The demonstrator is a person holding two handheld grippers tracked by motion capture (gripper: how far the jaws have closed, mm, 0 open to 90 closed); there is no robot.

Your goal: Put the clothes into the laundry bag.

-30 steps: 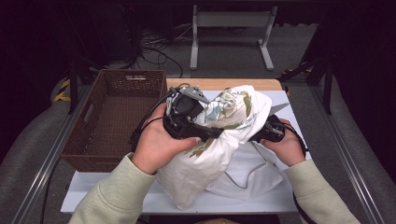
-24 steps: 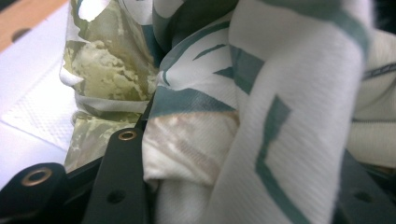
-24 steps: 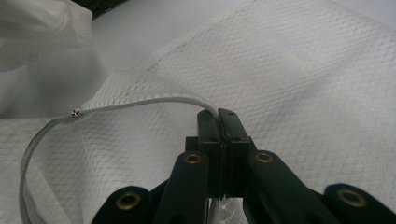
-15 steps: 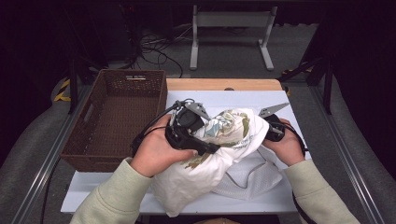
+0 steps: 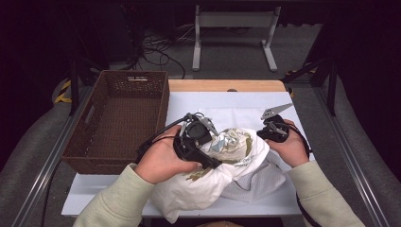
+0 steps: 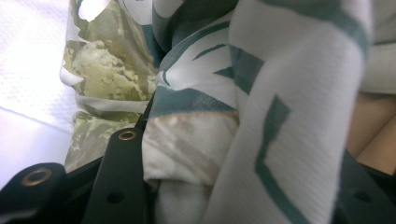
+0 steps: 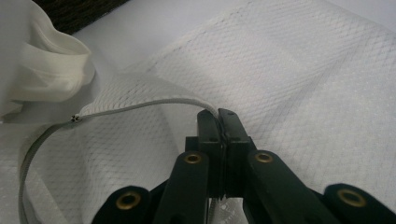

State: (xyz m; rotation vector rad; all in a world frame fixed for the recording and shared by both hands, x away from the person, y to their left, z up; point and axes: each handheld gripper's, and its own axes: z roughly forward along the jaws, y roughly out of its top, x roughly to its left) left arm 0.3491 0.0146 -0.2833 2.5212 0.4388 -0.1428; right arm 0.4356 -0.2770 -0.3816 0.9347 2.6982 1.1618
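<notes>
Left gripper [image 5: 201,142], high view: held at centre of the white-covered counter [image 5: 236,101], its jaws closed on a bunched white printed garment with green and olive pattern [image 5: 231,144]. Left gripper view confirms: patterned cloth [image 6: 261,93] packed between the black jaws, pads pressing on it. Garment hangs from the grip toward 7 o'clock, lower folds draped over the counter's near edge.

Right gripper [image 5: 270,126] at 3 o'clock of the garment, just beside it. Right gripper view: jaws [image 7: 219,122] fully closed, pinching the zippered edge of a white diamond-mesh bag [image 7: 289,84]; grey zipper tape [image 7: 140,105] runs off toward 9 o'clock. Mesh bag [image 5: 257,182] lies flat on the counter, partly under the garment.

Dark brown woven wicker basket [image 5: 118,118], rectangular, stands at 9 o'clock of the left gripper, apart from the garment.
</notes>
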